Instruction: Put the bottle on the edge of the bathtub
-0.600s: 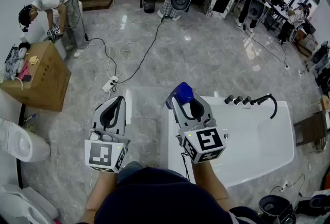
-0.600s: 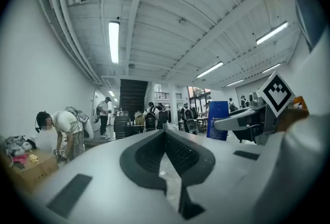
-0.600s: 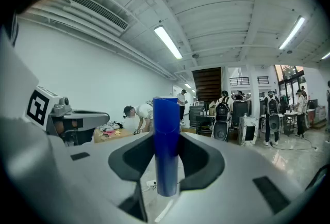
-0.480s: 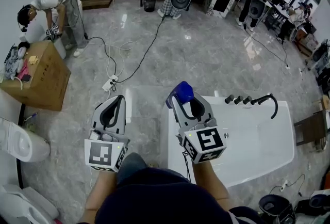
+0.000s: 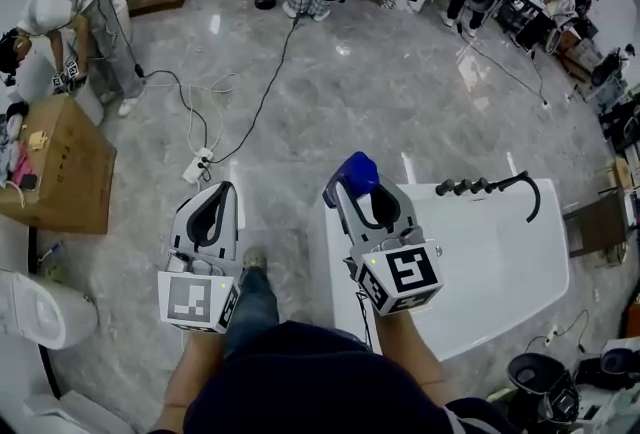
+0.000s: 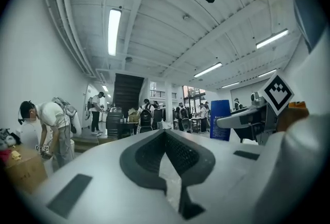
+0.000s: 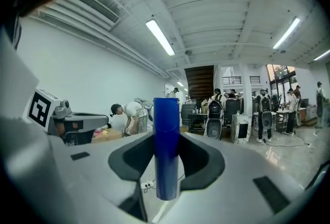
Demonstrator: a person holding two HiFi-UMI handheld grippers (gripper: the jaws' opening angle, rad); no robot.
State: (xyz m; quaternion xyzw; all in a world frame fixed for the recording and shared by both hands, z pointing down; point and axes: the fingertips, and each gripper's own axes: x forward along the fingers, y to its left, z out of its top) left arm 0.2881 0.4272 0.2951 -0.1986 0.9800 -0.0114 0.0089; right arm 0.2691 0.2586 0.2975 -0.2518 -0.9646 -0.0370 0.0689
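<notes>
Close by, the person stands with an arm out on each side and a tool in each hand. The left gripper has its two jaws pressed together with nothing in them, and it just waits out over the grey floor. The right gripper is pinching the blue bottle. In the right gripper view the bottle stands straight up between the dark pads, squeezed from both sides. It is up in the air and touches nothing else. Just past that hand is the white bathtub, and the bottle looks to be over its left end, near the far corner. So I think this is the carrying step: the bottle is picked up but not yet set down. Next, I think the right hand needs to come down slowly and stand the bottle's bottom flat on the wide white rim, not in the tub and not too close to the outer side where it could tip to the floor. Only then should the jaws let go. The bottle is tall and thin, so it could fall over easily. On the far rim of the tub sit some black knobs and a black tap. Farther off to the left are a power strip with cables, a cardboard box and a person bending over
</notes>
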